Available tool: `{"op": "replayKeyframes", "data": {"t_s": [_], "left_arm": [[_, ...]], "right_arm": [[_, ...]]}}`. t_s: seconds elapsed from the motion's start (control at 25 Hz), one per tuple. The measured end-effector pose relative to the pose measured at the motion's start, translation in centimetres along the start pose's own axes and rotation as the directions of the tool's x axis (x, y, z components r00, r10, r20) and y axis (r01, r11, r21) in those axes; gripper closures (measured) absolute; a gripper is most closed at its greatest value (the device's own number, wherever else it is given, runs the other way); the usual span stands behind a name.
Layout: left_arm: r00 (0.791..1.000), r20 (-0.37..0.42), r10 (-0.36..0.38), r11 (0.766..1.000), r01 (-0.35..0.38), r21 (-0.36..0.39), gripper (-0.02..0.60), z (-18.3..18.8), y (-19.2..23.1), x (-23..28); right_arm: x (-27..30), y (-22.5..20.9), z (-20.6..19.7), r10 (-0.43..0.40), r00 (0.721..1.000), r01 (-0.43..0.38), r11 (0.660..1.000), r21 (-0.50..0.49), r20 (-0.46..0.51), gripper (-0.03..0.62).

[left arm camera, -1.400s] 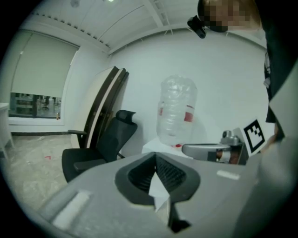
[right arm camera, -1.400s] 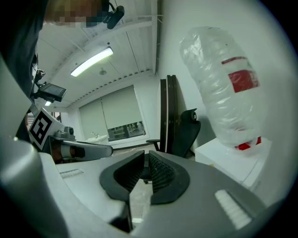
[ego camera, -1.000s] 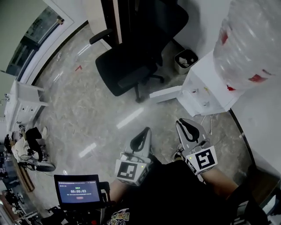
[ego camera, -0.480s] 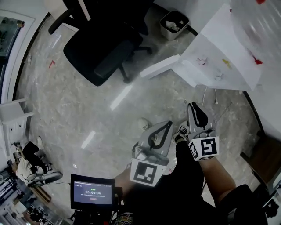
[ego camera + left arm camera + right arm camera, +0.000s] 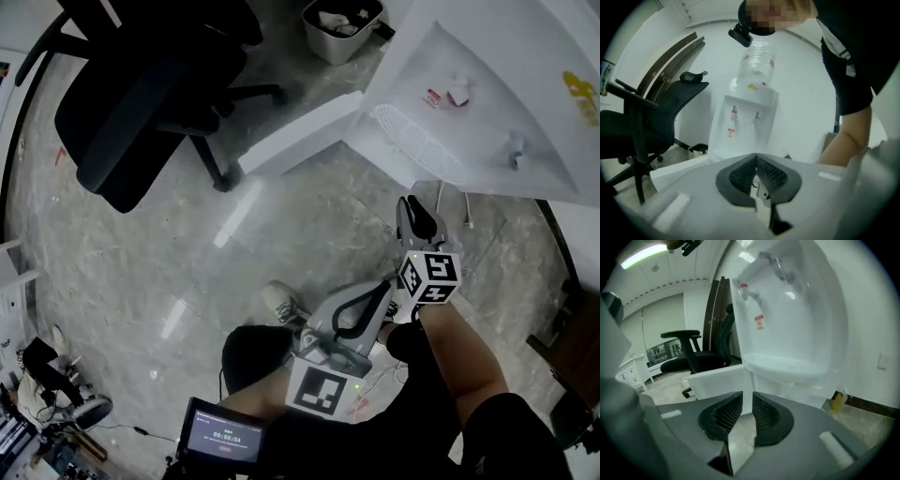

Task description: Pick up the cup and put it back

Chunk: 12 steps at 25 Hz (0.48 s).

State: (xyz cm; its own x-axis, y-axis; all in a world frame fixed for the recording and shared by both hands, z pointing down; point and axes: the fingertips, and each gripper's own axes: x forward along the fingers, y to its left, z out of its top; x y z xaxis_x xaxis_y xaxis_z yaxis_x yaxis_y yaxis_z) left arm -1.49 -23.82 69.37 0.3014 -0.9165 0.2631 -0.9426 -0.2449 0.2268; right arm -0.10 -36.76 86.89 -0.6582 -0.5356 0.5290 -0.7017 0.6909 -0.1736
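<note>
Left claw (image 5: 380, 289) and right claw (image 5: 413, 206) have sunk beside the white plastic water dispenser (image 5: 487, 94), head view. Left gripper view: clenched, empty. Right gripper view: just parting, empty, below the dispenser's taps (image 5: 744, 290); no cup visible yet.

Glossy marbled floor (image 5: 112, 272), black office chair (image 5: 131, 112) standing on it, white bin (image 5: 328, 44), white water dispenser (image 5: 487, 122)
</note>
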Motion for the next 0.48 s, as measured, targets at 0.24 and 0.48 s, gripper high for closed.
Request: {"op": "replayKeyframes", "data": {"t_s": [0.24,0.48], "left_arm": [[1.0,0.005,-0.003,0.998,0.003,0.058,0.577,-9.4,5.6,4.5],[0.999,0.007,0.038,0.999,-0.038,-0.024,0.577,-16.3,9.2,7.4]], "right_arm": [[12.2,-8.9,-9.8,-0.16,0.986,0.158,0.987,-0.04,-0.052,0.511],[20.0,-14.6,-15.6,-0.24,0.964,0.248,0.967,0.061,-0.117,0.505]]}}
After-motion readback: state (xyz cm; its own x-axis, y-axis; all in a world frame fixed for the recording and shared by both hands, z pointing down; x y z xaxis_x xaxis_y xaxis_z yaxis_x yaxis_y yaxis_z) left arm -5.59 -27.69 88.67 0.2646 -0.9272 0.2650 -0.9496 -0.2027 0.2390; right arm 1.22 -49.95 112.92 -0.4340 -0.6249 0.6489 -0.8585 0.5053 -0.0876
